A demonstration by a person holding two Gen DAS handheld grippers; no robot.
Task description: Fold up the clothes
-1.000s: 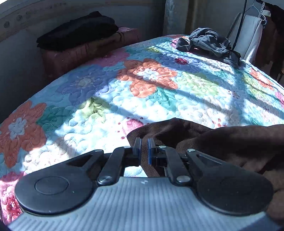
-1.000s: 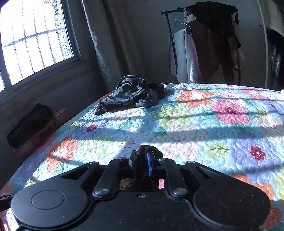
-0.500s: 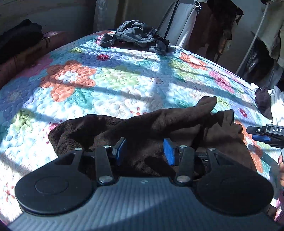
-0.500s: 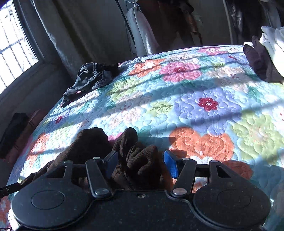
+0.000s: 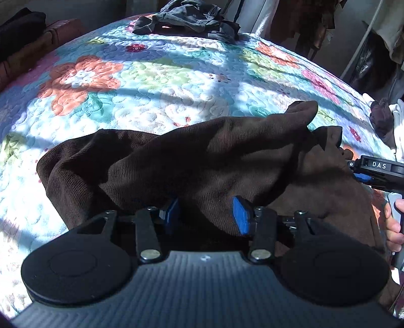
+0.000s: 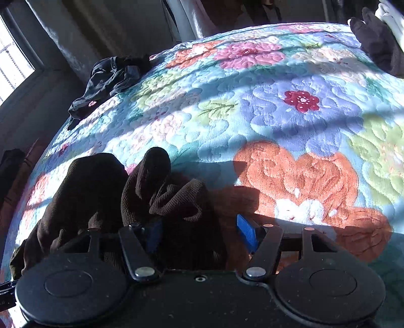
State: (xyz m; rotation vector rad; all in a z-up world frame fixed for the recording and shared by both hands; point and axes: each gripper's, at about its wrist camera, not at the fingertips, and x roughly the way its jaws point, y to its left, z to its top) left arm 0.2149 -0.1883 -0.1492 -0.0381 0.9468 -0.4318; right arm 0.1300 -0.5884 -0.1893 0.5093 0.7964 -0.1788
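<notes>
A floral quilt (image 5: 156, 83) covers the bed, and a brown garment (image 5: 202, 161) lies bunched along its near edge, with a dark grey heap of clothes (image 5: 186, 17) at the far edge. The left gripper (image 5: 205, 214) hangs over the brown cloth with its blue pads (image 5: 241, 214) spread and released. The right gripper (image 6: 199, 233) likewise stands wide apart above a rumpled fold, grasping nothing.

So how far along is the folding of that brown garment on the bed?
Early. Done: the brown garment lies on the floral quilt, bunched and wrinkled, no clean fold visible. In hand: nothing; the left gripper and right gripper both stand open over the cloth. Left: flatten and fold it, then the dark grey clothes heaped at the far edge.
</notes>
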